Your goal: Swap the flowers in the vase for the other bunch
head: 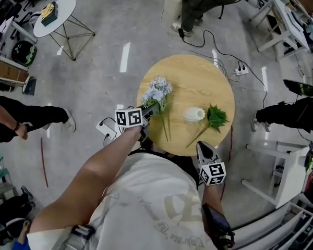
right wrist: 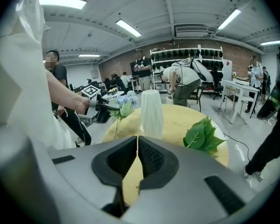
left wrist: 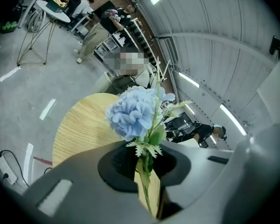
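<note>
In left tool [left wrist: 146,157], flowers [left wrist: 133,113], stem [left wrist: 144,180] half-hidden, seemingly gripped

Saw pale blue flowers [head: 156,91] at nine o'clock, white vase [head: 194,114], green leaves [head: 217,117] at three o'clock, light wood-grain surface [head: 193,77], black-and-white marker squares on left tool [head: 150,108] and right tool [head: 201,146].

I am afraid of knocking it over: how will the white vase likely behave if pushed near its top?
The white vase stands tall and narrow on the round table, so it would probably tip rather than slide. Nothing stands in it, so it is likely light and easily shifted.
</note>
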Tool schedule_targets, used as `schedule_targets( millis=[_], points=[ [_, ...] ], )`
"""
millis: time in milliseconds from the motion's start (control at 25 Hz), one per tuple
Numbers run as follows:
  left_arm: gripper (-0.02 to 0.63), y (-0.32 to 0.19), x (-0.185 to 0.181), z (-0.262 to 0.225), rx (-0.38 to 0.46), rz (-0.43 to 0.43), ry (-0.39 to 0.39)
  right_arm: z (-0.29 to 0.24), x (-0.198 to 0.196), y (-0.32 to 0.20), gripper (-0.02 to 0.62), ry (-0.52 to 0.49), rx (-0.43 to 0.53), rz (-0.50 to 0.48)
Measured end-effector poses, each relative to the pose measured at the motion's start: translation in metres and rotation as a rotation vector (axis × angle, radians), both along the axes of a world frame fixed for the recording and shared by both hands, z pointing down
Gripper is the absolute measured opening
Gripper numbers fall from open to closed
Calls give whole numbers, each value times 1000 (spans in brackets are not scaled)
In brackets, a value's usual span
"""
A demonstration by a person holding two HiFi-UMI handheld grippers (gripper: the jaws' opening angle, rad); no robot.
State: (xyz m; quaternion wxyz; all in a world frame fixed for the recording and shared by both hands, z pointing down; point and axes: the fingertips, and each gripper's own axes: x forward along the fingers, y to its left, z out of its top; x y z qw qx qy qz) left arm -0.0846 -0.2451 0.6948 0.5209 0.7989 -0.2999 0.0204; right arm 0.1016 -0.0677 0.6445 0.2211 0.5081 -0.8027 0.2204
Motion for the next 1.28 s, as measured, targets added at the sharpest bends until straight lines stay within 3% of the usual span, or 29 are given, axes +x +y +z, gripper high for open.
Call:
schedule_targets(
  millis=[320,760,1280],
  points=[
    [48,-1,-10,-33,75,19,8,-9,-8,8,11,5,28,37],
    [46,-8,-17,-75,171,34,80,-17,-16,7,11,1,61,93],
    [46,-27,-11,-144,294,49,166,-26,-25,1,11,8,69,90]
  ],
)
